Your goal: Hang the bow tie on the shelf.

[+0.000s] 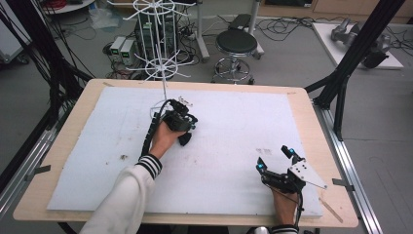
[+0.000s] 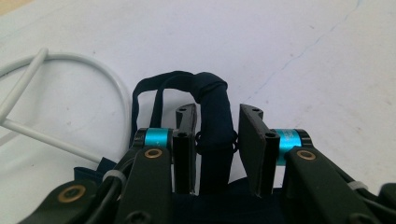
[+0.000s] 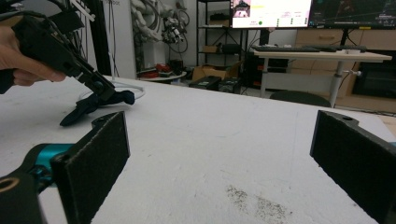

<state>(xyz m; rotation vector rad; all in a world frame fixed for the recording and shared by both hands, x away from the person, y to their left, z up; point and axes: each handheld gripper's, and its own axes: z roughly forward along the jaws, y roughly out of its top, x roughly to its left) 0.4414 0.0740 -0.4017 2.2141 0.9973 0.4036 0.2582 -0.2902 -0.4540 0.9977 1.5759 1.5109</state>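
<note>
Left gripper [image 1: 181, 127] sits just in front of the white wire display rack [image 1: 158, 29], close to the rack's round wire base [image 2: 70, 93]. Its jaws are pinched on a dark navy fabric strap, a rolled or knotted band of cloth [image 2: 212, 121]; the left gripper view has the strap running up between the two pads, with a thin loop of the same cloth arching off to one side. A loose end of the strap hangs below the jaws toward the white foam board [image 1: 234, 122] covering the wooden table.

Right gripper [image 1: 277, 161] rests well away from the rack, near the board's front corner on the person's right. Jaws spread wide, nothing between them.

Judgement: the step in hand looks like carrying the strap to the rack, likely to hang it on one of the white prongs.

Doing it well:
- keep the pinch firm; the cloth is soft and may slip.
- lift straight up, so the trailing end misses the base ring.
- present the open loop, not the thick knot, to a prong.
- bring the free gripper over to spread the loop if it collapses.
</note>
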